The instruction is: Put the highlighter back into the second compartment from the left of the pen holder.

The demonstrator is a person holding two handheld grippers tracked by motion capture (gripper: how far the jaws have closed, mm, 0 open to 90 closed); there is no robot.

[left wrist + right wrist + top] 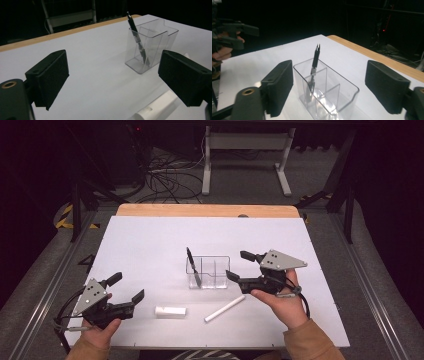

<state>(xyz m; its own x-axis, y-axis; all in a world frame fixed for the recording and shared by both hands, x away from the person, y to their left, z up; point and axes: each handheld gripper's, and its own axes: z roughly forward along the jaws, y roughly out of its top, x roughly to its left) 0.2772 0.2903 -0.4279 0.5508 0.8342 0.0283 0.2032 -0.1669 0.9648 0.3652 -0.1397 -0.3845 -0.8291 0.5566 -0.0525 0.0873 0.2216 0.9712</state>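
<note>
A clear plastic organizer (210, 279) with several compartments stands mid-table, and a black pen (192, 265) leans upright in its left compartment. A white block (170, 311) and a white tube (225, 308) lie in front of it. My left gripper (127, 287) is open near the front left, empty, aimed toward the organizer (150, 47) and pen (136, 37), with the tube (157, 106) close below its right jaw. My right gripper (239, 265) hovers open just right of the organizer. From its camera the organizer (329, 100) and pen (315, 62) sit between the spread jaws, untouched.
The white board (150, 240) ends in a wooden strip (207, 210) at the far side. Beyond it are a white table frame (245, 155) and floor cables (165, 180). Metal rails run along both table sides. The left hand and gripper (234, 32) show far off in the right gripper view.
</note>
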